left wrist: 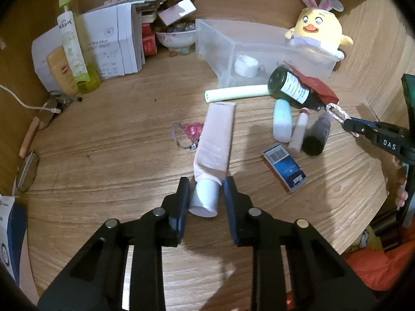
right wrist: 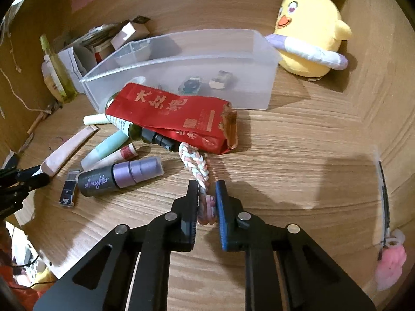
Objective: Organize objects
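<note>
My left hand-held gripper (left wrist: 206, 189) pinches the white cap of the pink tube (left wrist: 216, 142), which lies on the worktop (left wrist: 116, 142) with its long axis pointing away from me. My right hand-held gripper (right wrist: 207, 189) clamps the braided cord (right wrist: 197, 165), running toward the red packet (right wrist: 176, 114) before the clear bin (right wrist: 181, 59).

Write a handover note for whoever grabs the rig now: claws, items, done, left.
Left claw: closing around the white cap of the pink tube; contact unclear.
Right claw: shut on the braided cord.
Clear bin stands by the plush chick and already holds a few small items.
Left on the table: green bottle, red packet, purple spray bottle, small blue box, other tubes.
</note>
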Available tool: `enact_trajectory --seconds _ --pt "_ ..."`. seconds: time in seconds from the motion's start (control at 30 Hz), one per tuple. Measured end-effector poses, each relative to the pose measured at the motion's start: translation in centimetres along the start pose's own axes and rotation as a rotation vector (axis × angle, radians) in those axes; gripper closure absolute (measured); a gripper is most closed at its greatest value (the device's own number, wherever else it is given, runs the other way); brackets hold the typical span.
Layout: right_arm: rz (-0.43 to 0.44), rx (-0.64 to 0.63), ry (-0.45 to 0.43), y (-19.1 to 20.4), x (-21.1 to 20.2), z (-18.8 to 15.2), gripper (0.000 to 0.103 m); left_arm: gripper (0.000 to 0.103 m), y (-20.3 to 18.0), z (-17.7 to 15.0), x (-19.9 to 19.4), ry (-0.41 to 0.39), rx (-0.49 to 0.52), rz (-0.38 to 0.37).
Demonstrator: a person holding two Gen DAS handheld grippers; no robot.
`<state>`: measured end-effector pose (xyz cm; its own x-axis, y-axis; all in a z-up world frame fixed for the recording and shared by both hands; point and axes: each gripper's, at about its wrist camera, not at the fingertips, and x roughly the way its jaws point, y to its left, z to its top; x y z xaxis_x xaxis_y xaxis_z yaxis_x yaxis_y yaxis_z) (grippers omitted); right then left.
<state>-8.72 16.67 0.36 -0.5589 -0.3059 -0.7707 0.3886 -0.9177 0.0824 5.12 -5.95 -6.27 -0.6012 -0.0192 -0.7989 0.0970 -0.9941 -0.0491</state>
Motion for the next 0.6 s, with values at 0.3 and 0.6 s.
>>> enact_trajectory --seconds 0.3,0.6 --pt "0.021 0.018 -0.074 -0.4 -3.0 0.0 0.091 0.082 -1.6 1.2 -2.3 -0.081 0.033 0.010" --pt "0.051 0.026 -0.126 -0.3 -4.6 0.6 0.091 0.083 -2.0 2.6 -4.6 -0.166 0.011 -0.006"
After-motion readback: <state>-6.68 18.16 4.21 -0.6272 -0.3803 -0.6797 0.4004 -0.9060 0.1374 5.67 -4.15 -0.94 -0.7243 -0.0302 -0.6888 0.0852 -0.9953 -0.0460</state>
